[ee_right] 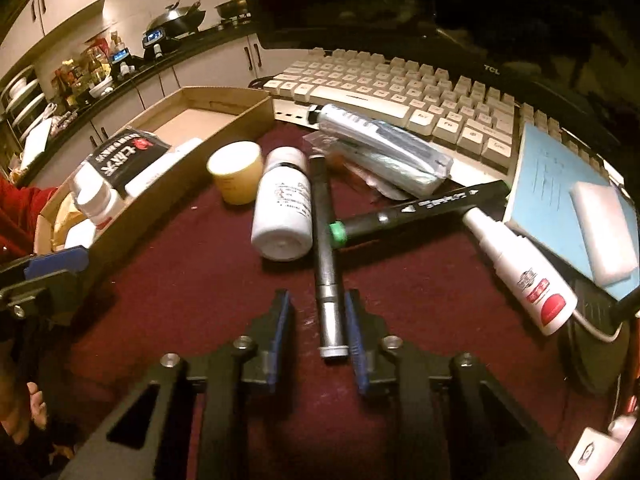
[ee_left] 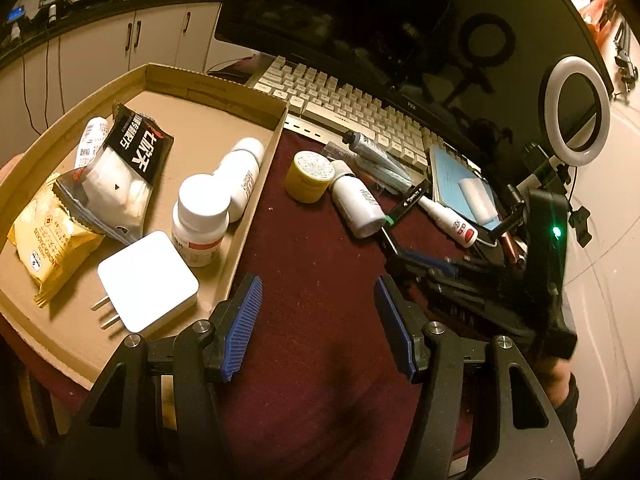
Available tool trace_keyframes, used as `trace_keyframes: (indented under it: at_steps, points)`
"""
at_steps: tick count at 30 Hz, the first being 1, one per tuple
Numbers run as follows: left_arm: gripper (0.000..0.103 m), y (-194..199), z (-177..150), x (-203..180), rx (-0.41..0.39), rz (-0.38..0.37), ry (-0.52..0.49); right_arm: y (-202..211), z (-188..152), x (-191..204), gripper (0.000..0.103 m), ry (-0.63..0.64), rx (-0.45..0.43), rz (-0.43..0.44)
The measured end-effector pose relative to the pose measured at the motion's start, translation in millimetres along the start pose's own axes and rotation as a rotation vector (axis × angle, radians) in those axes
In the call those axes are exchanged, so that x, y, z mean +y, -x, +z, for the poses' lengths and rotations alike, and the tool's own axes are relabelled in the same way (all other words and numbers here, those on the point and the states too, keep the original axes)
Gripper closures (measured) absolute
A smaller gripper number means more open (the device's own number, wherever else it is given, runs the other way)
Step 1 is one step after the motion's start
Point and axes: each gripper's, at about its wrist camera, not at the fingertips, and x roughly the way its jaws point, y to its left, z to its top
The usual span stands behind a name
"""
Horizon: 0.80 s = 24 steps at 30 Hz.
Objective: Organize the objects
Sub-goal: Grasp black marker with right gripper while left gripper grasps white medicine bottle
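Note:
On the dark red cloth, a black pen (ee_right: 324,232) with a silver end runs between the jaws of my right gripper (ee_right: 317,294), which is shut on its near end. The pen lies across a black marker (ee_right: 420,208) with a green ring. Beside them a white bottle (ee_right: 284,208) lies on its side next to a yellow jar (ee_right: 236,172). My left gripper (ee_left: 318,284) hovers open over bare cloth, beside the cardboard tray (ee_left: 276,140). The tray holds a white charger (ee_left: 148,280), two white bottles (ee_left: 200,220) and snack packets (ee_left: 132,152).
A keyboard (ee_right: 400,84) and a dark monitor (ee_left: 360,12) close off the back. A silver tube packet (ee_right: 380,140), a white spray bottle (ee_right: 520,272) and a blue notebook (ee_right: 560,184) with a white block on it crowd the right. A ring light (ee_left: 576,112) stands far right.

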Motion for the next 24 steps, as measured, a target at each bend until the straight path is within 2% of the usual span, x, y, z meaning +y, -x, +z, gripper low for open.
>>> trace_keyframes:
  at_steps: [5, 13, 16, 17, 20, 24]
  points:
    - [0.044, -7, 0, -3, 0.023, -0.003, 0.007, 17, -24, 13, 0.088, -0.047, -0.015, 0.007]
    - [0.044, -32, 12, -22, 0.083, -0.003, -0.027, 44, -52, 8, 0.089, -0.079, -0.018, -0.077]
    - [0.044, -50, 30, -29, 0.105, 0.008, -0.045, 46, -46, 4, 0.089, -0.105, -0.037, -0.026]
    - [0.044, -56, 35, -32, 0.116, 0.025, -0.05, 44, -43, 4, 0.087, -0.104, -0.043, -0.009]
    - [0.044, -67, 46, -40, 0.128, 0.035, -0.071, 35, -36, 5, 0.072, -0.101, -0.056, -0.006]
    - [0.044, -81, 55, -48, 0.134, 0.061, -0.083, 27, -37, 0, 0.073, -0.133, -0.064, 0.015]
